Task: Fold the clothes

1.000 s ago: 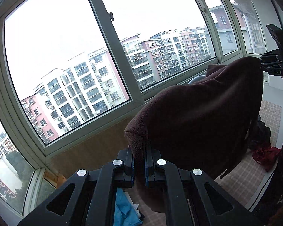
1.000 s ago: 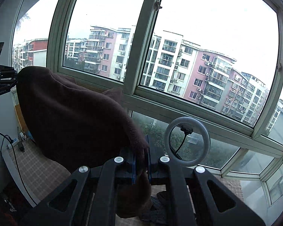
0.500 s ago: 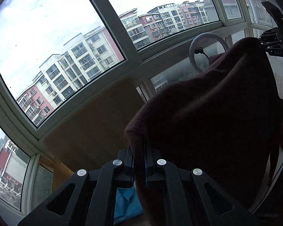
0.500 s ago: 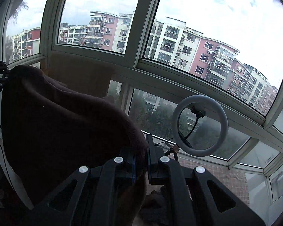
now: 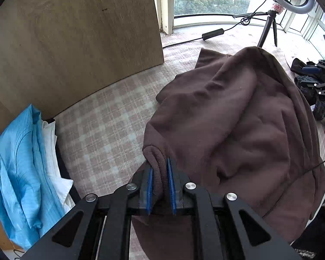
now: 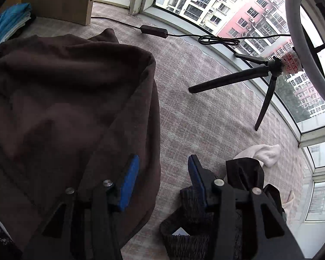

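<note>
The brown fleece garment [image 5: 238, 130] lies in a rumpled heap on the checked cloth [image 5: 101, 121] that covers the counter, and both grippers point steeply down at it from either side.

The left gripper [image 5: 160, 182] has a rolled edge of the fleece between its blue pads [image 5: 150, 184]. The jaws stand narrow and are opening; the cloth fills the slot between them, though I cannot tell how firmly the pads press on it.

The right gripper [image 6: 162, 182] is at the garment's other edge. Its jaws are about half spread and opening, and only bare checked cloth shows between the two blue pads. The left-hand pad [image 6: 130, 182] stands over the fleece border; the garment [image 6: 71, 108] lies loose beside it, not gripped. Under the right-hand finger sits a pile of dark clothing [image 6: 205, 227], with a pale sock [image 6: 264, 153] just beyond it.

A folded blue garment [image 5: 17, 169] rests on white fabric at the counter's far left edge, well apart from the fleece, in front of a wooden board [image 5: 71, 39]. Near the window stands a small black tripod [image 6: 260, 82] carrying a ring light [image 6: 296, 43], its cable and inline switch [image 6: 153, 31] trailing across the cloth behind the garment.
</note>
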### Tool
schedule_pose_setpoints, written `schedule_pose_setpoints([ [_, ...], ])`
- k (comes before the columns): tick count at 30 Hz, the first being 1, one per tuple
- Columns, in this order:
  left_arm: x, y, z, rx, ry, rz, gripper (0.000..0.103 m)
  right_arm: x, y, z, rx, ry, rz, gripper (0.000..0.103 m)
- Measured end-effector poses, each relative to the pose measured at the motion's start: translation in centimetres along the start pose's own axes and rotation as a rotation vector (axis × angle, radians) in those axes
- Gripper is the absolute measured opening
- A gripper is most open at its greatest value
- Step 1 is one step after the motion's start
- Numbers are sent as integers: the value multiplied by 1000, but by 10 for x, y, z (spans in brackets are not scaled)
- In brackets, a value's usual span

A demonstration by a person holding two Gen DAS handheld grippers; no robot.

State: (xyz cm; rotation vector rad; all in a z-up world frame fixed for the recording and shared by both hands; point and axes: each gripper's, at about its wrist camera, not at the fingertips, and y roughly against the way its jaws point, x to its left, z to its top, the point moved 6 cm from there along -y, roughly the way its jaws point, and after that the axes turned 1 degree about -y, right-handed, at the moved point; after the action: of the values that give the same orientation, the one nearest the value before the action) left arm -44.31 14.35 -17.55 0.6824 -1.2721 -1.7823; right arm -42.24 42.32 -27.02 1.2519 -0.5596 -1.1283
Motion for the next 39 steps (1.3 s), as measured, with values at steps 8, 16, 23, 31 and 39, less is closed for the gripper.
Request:
schedule_pose_setpoints([
  [8, 22, -45, 69, -7, 59, -88, 30, 7, -22, 85, -63, -132, 146, 54],
  [16, -1, -122, 75, 154, -57, 0, 41, 36, -77, 82, 51, -15, 132, 54],
  [23, -24, -126, 70, 94, -88, 41, 6, 18, -44, 91, -32, -76, 242, 55],
  [31, -23, -85, 88, -30, -58, 80, 3, 23, -92, 104, 107, -51, 242, 30],
  [39, -31, -37, 158, -254, -113, 167, 3, -20, -20, 92, -89, -106, 161, 5],
])
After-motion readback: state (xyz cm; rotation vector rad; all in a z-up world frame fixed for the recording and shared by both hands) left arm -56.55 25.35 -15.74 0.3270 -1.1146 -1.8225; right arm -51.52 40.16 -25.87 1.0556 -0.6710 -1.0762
